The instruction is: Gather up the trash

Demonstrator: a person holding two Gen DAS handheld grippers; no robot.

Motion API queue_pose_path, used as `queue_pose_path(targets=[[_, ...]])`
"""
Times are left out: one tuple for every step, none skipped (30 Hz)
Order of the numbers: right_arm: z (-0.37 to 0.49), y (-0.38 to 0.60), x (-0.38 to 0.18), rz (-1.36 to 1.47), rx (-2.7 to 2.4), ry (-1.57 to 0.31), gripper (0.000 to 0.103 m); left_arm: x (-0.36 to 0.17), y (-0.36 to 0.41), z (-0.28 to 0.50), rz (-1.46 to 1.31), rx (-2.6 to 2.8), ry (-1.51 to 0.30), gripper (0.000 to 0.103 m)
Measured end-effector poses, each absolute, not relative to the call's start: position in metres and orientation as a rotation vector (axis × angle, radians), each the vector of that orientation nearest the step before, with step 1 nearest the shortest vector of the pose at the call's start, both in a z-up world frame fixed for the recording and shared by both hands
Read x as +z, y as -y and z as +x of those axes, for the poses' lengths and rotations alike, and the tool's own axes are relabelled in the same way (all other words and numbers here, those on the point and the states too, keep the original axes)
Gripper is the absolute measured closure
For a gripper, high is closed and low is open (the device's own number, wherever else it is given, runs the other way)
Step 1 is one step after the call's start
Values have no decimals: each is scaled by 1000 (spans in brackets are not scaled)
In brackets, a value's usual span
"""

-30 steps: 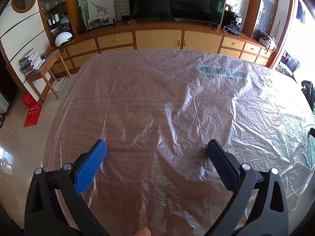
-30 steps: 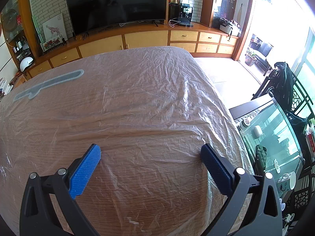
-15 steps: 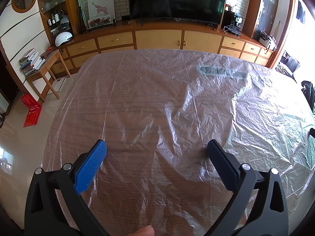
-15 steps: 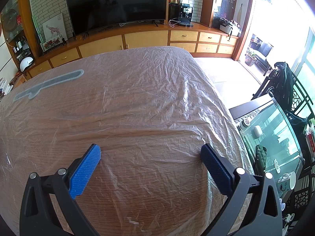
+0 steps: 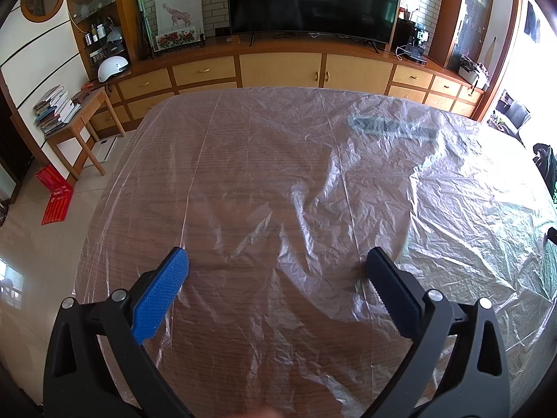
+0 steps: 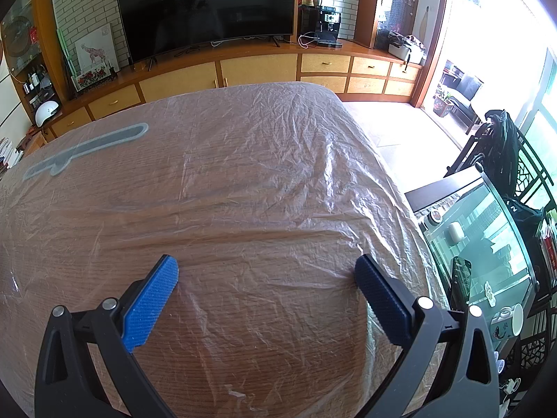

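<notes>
A thin clear plastic sheet (image 5: 296, 181) lies wrinkled over the whole wooden table (image 5: 243, 365); it also shows in the right wrist view (image 6: 261, 181). My left gripper (image 5: 276, 261) is open and empty, low over the sheet near the table's front. My right gripper (image 6: 266, 268) is open and empty over the sheet's right part. A grey elongated patch (image 6: 87, 148) shows on the sheet at the far side, also in the left wrist view (image 5: 390, 125). No loose trash piece shows.
A TV (image 5: 313, 0) and a long wooden cabinet (image 5: 278, 66) stand behind the table. A small side table with books (image 5: 66, 111) is at the left. A glass tank (image 6: 480, 237) and a black chair (image 6: 501, 149) stand right of the table edge.
</notes>
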State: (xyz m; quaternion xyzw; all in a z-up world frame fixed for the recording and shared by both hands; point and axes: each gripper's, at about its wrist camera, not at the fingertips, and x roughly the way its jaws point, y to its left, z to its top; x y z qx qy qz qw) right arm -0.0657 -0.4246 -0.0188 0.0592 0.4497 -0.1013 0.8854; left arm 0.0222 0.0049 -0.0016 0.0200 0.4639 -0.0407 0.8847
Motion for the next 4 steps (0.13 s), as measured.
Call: queue_pose_path(targets=[[-66,424,-19,123,-211,-935,4,-1,-5,22,42,-85,-965,1],[-65,424,-19,123,-211,-935,4,-1,-5,22,42,-85,-965,1],[-66,424,-19,123,-211,-935,4,-2,-5,22,42,-85,-965,1],[-66,425,-19,123,-211,-935,4,-2,-5,22,42,-85,-965,1]])
